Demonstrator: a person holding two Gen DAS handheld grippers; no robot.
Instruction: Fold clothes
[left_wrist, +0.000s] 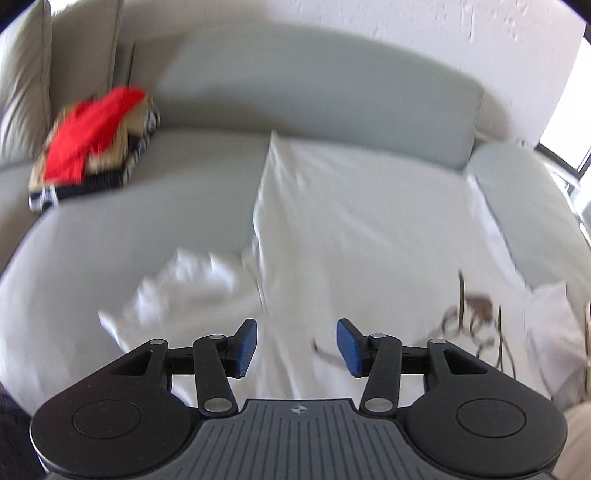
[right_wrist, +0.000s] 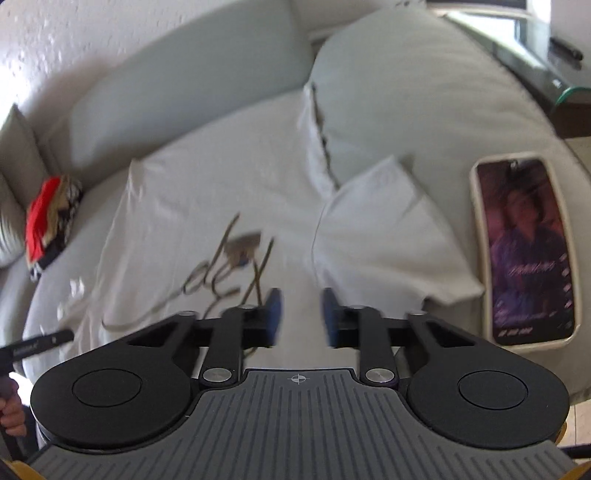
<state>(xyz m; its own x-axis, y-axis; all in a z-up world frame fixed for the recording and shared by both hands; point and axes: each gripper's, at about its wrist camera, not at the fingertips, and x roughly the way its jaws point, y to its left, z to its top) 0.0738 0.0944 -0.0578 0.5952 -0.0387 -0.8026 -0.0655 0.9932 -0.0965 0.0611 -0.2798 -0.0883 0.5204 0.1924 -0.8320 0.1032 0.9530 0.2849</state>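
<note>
A white T-shirt (left_wrist: 351, 221) lies spread out on the grey sofa seat (left_wrist: 129, 229), with dark script lettering (right_wrist: 229, 266) on its front. One sleeve (right_wrist: 384, 229) lies against the armrest; the other sleeve (left_wrist: 184, 284) is rumpled on the left. My left gripper (left_wrist: 297, 347) hovers above the shirt's near part, open, with nothing between its blue pads. My right gripper (right_wrist: 301, 317) hangs over the lettering with a narrower gap between its pads, holding nothing.
A stack of folded clothes (left_wrist: 96, 144) with a red piece on top sits at the seat's far left, by the cushions. A phone (right_wrist: 524, 251) with a lit screen lies on the wide armrest (right_wrist: 424, 92). A person's hand (right_wrist: 11, 410) shows at the lower left.
</note>
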